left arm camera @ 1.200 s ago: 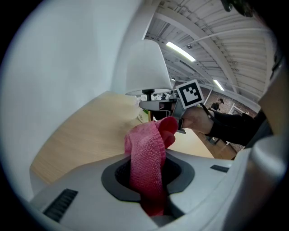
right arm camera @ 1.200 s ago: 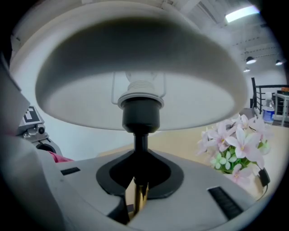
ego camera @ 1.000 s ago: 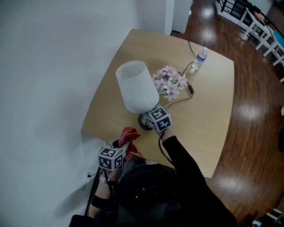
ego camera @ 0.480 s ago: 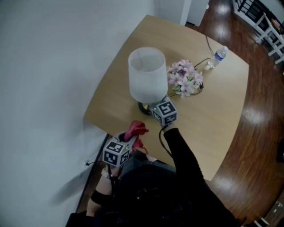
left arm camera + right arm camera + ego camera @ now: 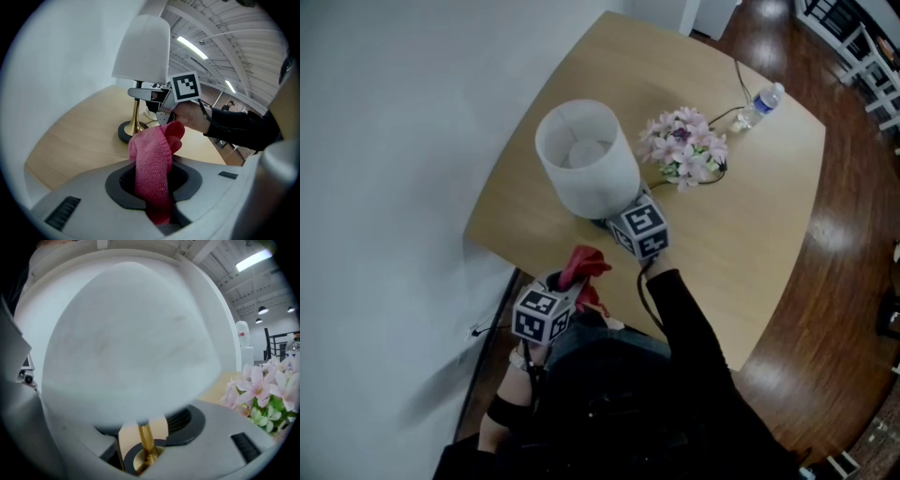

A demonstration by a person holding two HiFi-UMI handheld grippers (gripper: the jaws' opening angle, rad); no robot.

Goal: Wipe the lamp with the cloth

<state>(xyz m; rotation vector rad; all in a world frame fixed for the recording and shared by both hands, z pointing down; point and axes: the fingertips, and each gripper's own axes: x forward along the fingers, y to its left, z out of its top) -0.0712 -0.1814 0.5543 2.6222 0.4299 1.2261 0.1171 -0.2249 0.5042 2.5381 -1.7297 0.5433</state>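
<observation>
The lamp has a white shade (image 5: 586, 159), a brass stem (image 5: 146, 441) and a black base (image 5: 126, 133), and stands on the wooden table (image 5: 741, 225) near the wall side. My right gripper (image 5: 617, 223) reaches in under the shade. Its jaws have just been opening and now stand open on either side of the stem without pressing it. My left gripper (image 5: 572, 291) hovers at the table's near edge, shut on a red cloth (image 5: 152, 164) that sticks up out of its jaws. The left gripper view shows the right gripper (image 5: 149, 93) at the stem.
A bunch of pink flowers (image 5: 682, 148) lies just right of the lamp, with a black cable (image 5: 736, 80) and a water bottle (image 5: 761, 103) farther back. A white wall runs along the table's left edge (image 5: 492, 225). Dark wood floor lies to the right.
The head view has shifted, so I now look down into the shade. Both grippers keep their places: the right at the lamp's stem, the left at the table edge with the cloth.
</observation>
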